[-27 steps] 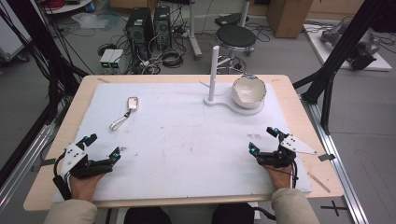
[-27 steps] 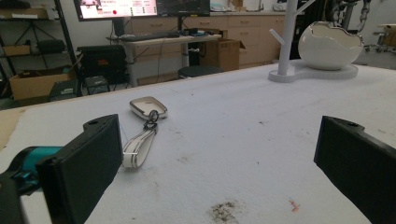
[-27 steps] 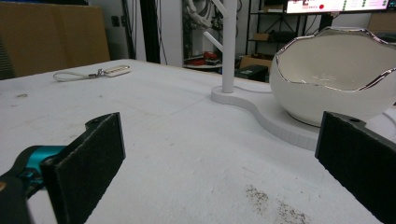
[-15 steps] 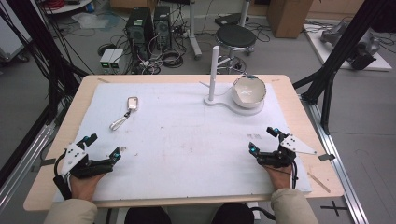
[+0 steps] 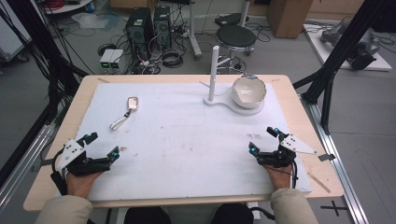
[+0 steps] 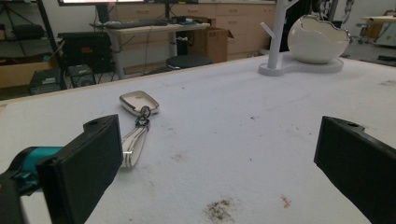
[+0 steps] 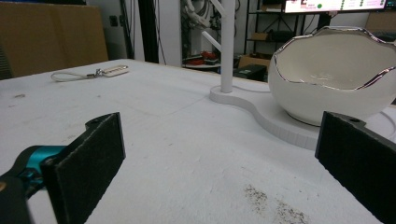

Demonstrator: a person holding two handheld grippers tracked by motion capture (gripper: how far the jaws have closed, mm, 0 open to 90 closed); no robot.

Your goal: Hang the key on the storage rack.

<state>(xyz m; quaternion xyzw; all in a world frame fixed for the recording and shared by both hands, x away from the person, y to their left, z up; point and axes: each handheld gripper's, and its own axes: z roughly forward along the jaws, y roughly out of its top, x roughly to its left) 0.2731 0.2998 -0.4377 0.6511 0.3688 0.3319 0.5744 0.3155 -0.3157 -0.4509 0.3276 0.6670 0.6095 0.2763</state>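
A key fob with a strap loop (image 5: 126,112) lies on the white mat at the far left; the left gripper view has the fob (image 6: 138,103) just ahead of the jaws. A white egg-shaped bowl (image 5: 249,90) sits on a white stand with an upright peg (image 5: 214,72) at the far right, with the bowl (image 7: 334,70) close ahead in the right gripper view. My left gripper (image 5: 102,145) rests at the near left, open and empty. My right gripper (image 5: 263,140) rests at the near right, open and empty too.
The white mat (image 5: 187,135) covers most of the wooden table (image 5: 84,93). Black frame struts (image 5: 336,60) rise at both sides. A stool (image 5: 236,35), computer towers (image 5: 149,25) and cables stand on the floor beyond the far edge.
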